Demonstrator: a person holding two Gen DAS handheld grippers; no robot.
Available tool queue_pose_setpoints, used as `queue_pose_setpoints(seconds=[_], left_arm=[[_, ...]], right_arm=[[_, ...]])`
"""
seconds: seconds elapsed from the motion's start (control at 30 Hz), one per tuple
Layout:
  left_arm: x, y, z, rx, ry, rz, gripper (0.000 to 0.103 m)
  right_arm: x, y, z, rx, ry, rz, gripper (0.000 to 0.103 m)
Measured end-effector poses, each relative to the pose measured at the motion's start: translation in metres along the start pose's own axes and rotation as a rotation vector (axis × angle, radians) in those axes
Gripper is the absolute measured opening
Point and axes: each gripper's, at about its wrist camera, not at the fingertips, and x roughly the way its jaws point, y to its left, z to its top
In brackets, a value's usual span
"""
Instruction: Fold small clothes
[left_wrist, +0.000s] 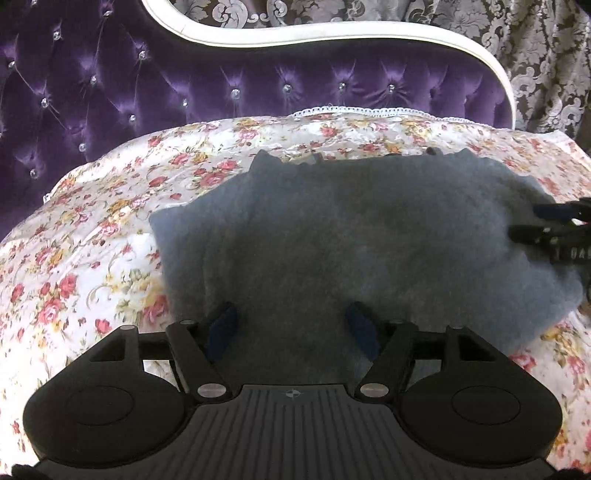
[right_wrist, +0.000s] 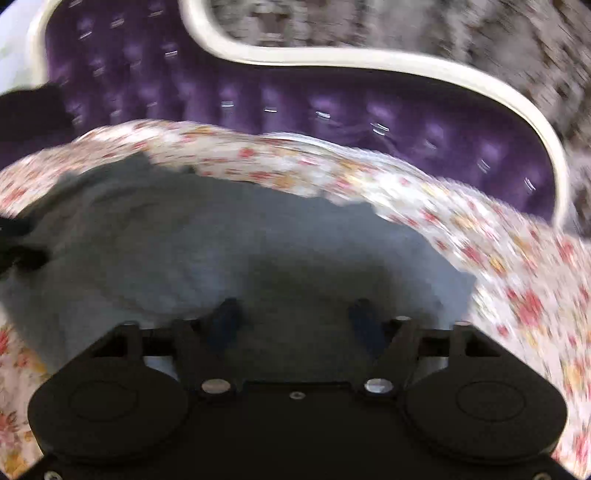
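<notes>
While both our grippers hang over the bed, the grey garment lies folded flat on the floral sheet, just in front of the purple headboard. Our left gripper stands with jaws apart above the garment's near edge, grasping nothing. Our right gripper is likewise spread wide and empty over the cloth; its view is blurred. From the left view we see the right gripper's fingers at the garment's right end.
</notes>
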Motion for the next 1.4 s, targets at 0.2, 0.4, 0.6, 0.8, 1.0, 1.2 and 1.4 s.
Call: queue_pose_setpoints(seconds=[0.2, 0.4, 0.6, 0.8, 1.0, 1.2, 1.4], left_arm=[[0.0, -0.007, -0.003, -0.02, -0.007, 0.016, 0.069], [-0.002, -0.003, -0.007, -0.059, -0.022, 0.004, 0.069], [-0.005, -0.004, -0.014, -0.094, -0.067, 0.007, 0.069], [-0.009, -0.006, -0.018, -0.108, -0.1, 0.008, 0.069], [-0.01, -0.005, -0.019, -0.116, -0.11, 0.003, 0.069], [-0.012, -0.007, -0.022, -0.126, -0.12, 0.004, 0.069], [-0.012, -0.008, -0.022, -0.133, -0.12, 0.007, 0.069]], right_arm=[[-0.001, 0.0, 0.005, 0.011, 0.031, -0.02, 0.073], [-0.032, -0.003, 0.018, 0.153, -0.063, 0.084, 0.09], [-0.034, 0.011, 0.036, 0.231, -0.071, 0.18, 0.084], [0.005, 0.037, 0.043, 0.213, 0.054, 0.26, 0.015], [0.029, 0.055, 0.06, 0.196, 0.053, 0.226, 0.015], [0.075, 0.058, 0.064, 0.153, 0.136, 0.143, 0.007], [0.081, 0.047, 0.069, 0.214, 0.169, 0.159, 0.003]])
